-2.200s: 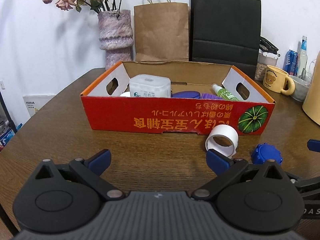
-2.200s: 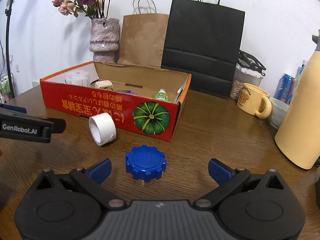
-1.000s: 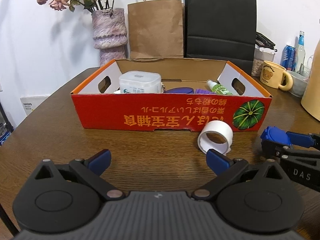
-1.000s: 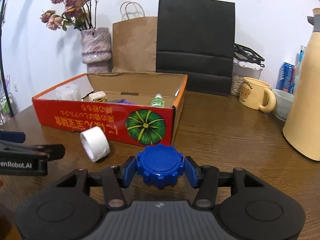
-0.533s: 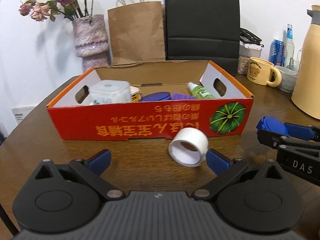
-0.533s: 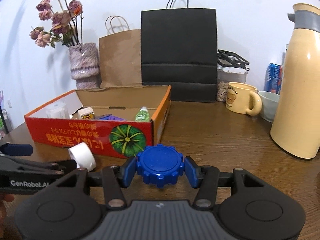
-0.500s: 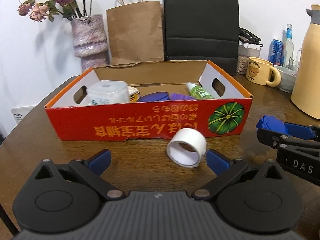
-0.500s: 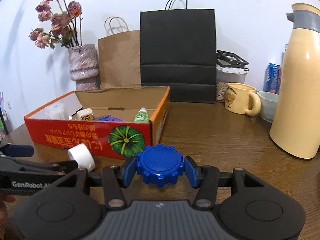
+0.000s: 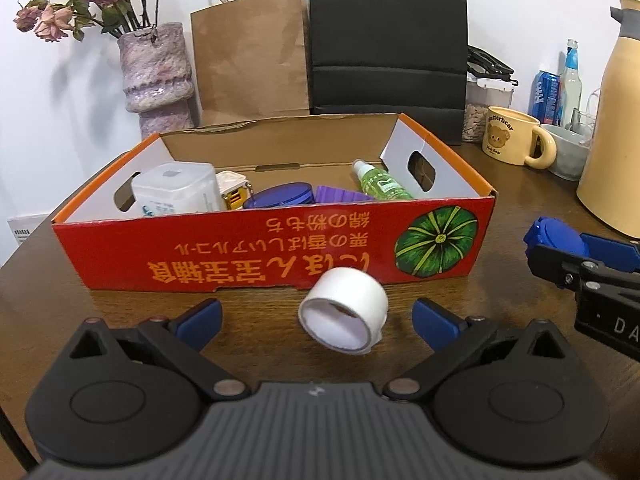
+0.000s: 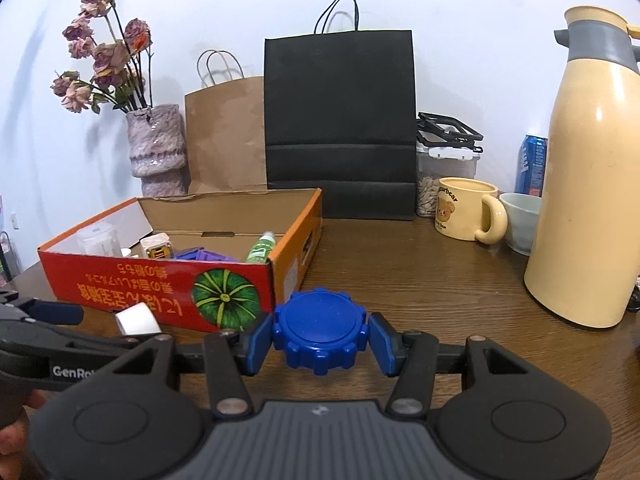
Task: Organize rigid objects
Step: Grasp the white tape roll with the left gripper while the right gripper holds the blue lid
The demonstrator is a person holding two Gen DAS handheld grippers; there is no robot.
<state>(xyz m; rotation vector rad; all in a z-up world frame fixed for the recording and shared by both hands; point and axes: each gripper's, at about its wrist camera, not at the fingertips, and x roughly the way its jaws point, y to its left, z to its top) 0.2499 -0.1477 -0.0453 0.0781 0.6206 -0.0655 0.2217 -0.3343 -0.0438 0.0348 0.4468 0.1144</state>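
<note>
My right gripper (image 10: 319, 338) is shut on a blue ridged lid (image 10: 319, 330) and holds it above the table, right of the red cardboard box (image 10: 160, 284). The lid also shows in the left wrist view (image 9: 558, 238). My left gripper (image 9: 316, 318) is open, its fingers either side of a white tape roll (image 9: 344, 310) that lies on its side on the table in front of the box (image 9: 280, 248). The roll also shows in the right wrist view (image 10: 138, 318). The box holds a white container (image 9: 178, 190), a purple lid (image 9: 280, 196) and a green bottle (image 9: 380, 182).
Behind the box stand a vase with dried flowers (image 9: 156, 76), a brown paper bag (image 9: 250, 52) and a black bag (image 9: 388, 44). At the right are a bear mug (image 10: 466, 208), a bowl (image 10: 520, 216), a cream thermos (image 10: 588, 184) and a blue can (image 10: 530, 164).
My right gripper closed on the blue lid and lifted it off the table. My left gripper moved right, so the tape roll now lies between its open fingers.
</note>
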